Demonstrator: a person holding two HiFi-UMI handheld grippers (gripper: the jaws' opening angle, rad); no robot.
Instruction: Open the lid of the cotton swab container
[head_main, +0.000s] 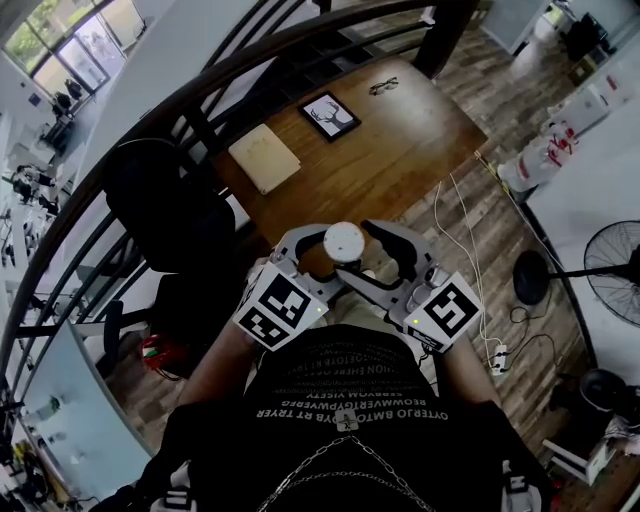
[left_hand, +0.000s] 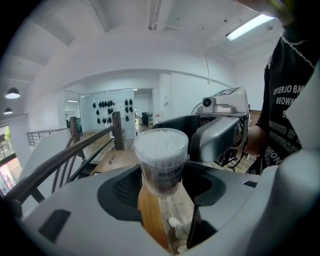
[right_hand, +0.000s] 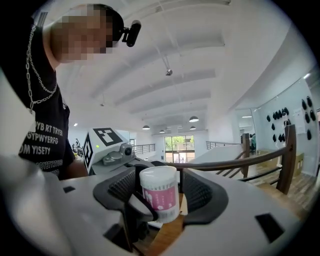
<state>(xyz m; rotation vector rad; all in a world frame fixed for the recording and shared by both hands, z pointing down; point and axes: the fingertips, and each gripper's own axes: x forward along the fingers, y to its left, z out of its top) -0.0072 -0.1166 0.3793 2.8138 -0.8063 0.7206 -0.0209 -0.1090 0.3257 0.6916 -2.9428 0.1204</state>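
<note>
In the head view we hold the cotton swab container (head_main: 344, 240) up in the air in front of the chest, over the near edge of the wooden worktop (head_main: 390, 165). The left gripper (head_main: 322, 258) reaches it from the left and the right gripper (head_main: 368, 258) from the right, their jaws crossing around it. Farther back on the worktop lie a framed picture (head_main: 330, 115), a pale notepad (head_main: 264, 158) and a pair of glasses (head_main: 383, 86), well apart from one another. A black chair (head_main: 165, 200) stands to the left.

In the left gripper view the container (left_hand: 161, 155) stands upright between our jaws, white swab tips showing at its top. The jaws are drawn in narrow, the pads (left_hand: 122, 189) close against its labelled side. The right gripper's grey body (left_hand: 220, 135) sits just behind it.

In the right gripper view the container (right_hand: 160, 192) sits between the two pads (right_hand: 196, 190), tilted slightly, its pink label facing us and the white lid (right_hand: 159, 175) on top. These jaws are narrow as well, closed in on its upper part. One finger of the left gripper (right_hand: 136, 206) curves against its lower left side.
</note>
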